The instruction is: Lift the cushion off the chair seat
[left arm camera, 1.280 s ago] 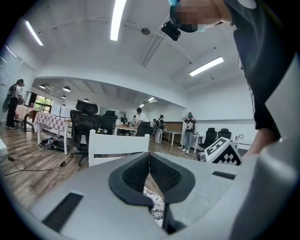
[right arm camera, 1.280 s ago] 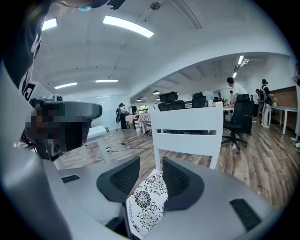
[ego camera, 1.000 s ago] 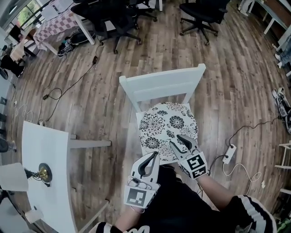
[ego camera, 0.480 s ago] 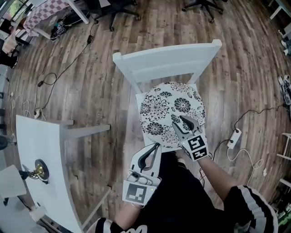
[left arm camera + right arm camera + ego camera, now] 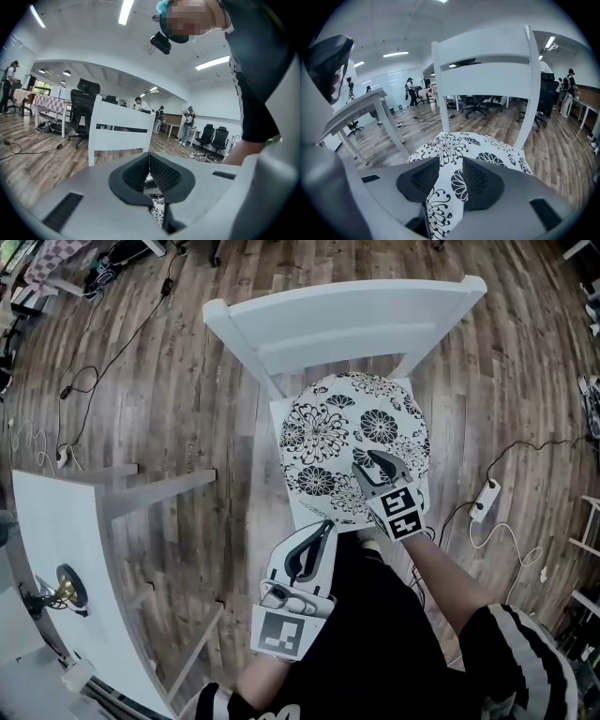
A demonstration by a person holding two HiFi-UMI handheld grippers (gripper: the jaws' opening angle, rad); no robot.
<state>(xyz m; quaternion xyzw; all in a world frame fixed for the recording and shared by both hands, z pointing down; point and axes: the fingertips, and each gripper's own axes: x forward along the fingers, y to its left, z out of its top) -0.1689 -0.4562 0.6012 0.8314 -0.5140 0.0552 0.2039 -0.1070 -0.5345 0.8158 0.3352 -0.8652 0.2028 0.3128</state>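
A round black-and-white floral cushion (image 5: 349, 442) lies flat on the seat of a white wooden chair (image 5: 347, 320). My right gripper (image 5: 366, 462) hovers over the cushion's near right part, jaws open. In the right gripper view the cushion (image 5: 459, 143) shows through the gap between the jaws of the right gripper (image 5: 451, 161), with the chair back (image 5: 487, 70) behind. My left gripper (image 5: 326, 526) is at the seat's front edge, shut and empty. In the left gripper view the left gripper (image 5: 149, 157) has its tips together, with a strip of cushion (image 5: 157, 213) below and the chair back (image 5: 123, 129) ahead.
A white table (image 5: 56, 540) stands to the left with a small brass object (image 5: 62, 589) on it. One of its legs (image 5: 155, 488) reaches toward the chair. A power strip (image 5: 487, 500) and cables lie on the wood floor at right. The person's black-clad legs are just below the seat.
The view has closed in on the chair. My right gripper has moved a little farther over the cushion. The left gripper stays shut near the seat's front edge.
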